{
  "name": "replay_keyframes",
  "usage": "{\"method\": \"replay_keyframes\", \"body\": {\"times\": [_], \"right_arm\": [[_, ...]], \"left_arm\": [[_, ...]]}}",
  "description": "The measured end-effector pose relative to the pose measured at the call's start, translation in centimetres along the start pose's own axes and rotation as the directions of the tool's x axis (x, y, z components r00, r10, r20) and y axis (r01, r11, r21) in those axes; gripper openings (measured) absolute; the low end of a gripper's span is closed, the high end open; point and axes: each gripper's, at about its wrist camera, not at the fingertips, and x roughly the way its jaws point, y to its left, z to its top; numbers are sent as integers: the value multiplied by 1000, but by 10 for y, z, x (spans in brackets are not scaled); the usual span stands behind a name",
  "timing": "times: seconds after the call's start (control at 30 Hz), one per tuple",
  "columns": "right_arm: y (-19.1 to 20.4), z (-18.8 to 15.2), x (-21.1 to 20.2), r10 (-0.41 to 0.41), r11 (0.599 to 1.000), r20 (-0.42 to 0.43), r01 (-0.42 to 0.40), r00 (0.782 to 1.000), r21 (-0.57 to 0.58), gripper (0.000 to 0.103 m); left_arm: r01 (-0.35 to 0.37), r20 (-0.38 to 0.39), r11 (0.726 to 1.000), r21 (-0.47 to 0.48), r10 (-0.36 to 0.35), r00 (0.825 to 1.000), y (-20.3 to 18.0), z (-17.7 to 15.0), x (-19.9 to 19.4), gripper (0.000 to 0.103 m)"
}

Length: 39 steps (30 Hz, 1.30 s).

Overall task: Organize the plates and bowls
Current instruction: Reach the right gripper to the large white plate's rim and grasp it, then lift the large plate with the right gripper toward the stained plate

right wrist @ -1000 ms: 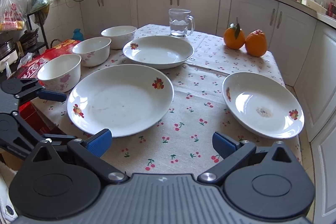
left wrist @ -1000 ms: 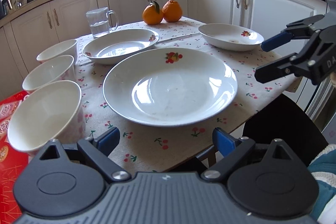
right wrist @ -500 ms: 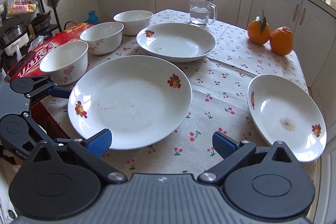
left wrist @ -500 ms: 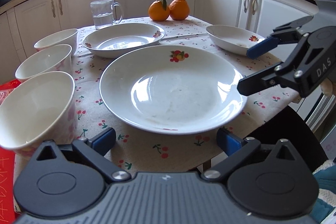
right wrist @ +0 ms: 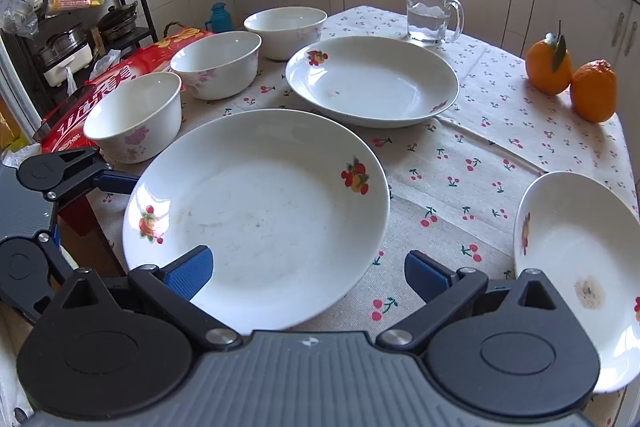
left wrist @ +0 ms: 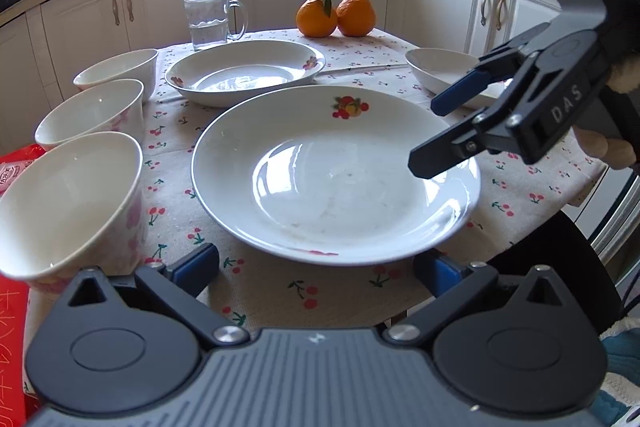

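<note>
A large white plate (left wrist: 336, 171) with fruit prints lies at the table's near edge; it also shows in the right wrist view (right wrist: 256, 211). A second plate (left wrist: 246, 71) lies behind it and a third plate (right wrist: 580, 267) lies to the right. Three white bowls (left wrist: 68, 203) (left wrist: 90, 115) (left wrist: 116, 69) stand in a row on the left. My left gripper (left wrist: 316, 267) is open and empty at the large plate's near rim. My right gripper (right wrist: 306, 271) is open and empty, jaws straddling that plate's right rim; it also shows in the left wrist view (left wrist: 436, 131).
A glass mug (left wrist: 210, 21) of water and two oranges (left wrist: 336, 15) stand at the back of the cherry-print tablecloth (left wrist: 264, 291). A red package (right wrist: 120, 87) lies left of the bowls. White kitchen cabinets surround the table.
Both grippers have moved in closer to the large plate. The right gripper has come over the plate's right rim. Plates and bowls have not moved.
</note>
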Motion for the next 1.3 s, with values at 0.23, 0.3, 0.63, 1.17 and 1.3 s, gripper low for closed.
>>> {"method": "replay_keyframes", "body": {"times": [0.23,0.3,0.63,1.17,1.3], "right_arm": [[-12,15,13,62,998,-33,-62,998,-13,103],[-16,21,18,67,997,-44,-68,997,-24,103],[-34,51,48,134,990,-113,-139,984,-38,88],[-48,70,64,270,962,-178,-271,946,20,74],[-51,74,66,295,955,-203,-294,934,37,74]], "left_arm": [[4,18,999,40,-4,1000,-6,1,0,101],[12,17,999,37,-13,1000,-5,1,1,101],[26,24,999,47,-27,999,-5,2,2,99],[37,17,998,49,-38,999,-2,3,2,98],[39,15,998,50,-40,999,-2,4,2,98]]}}
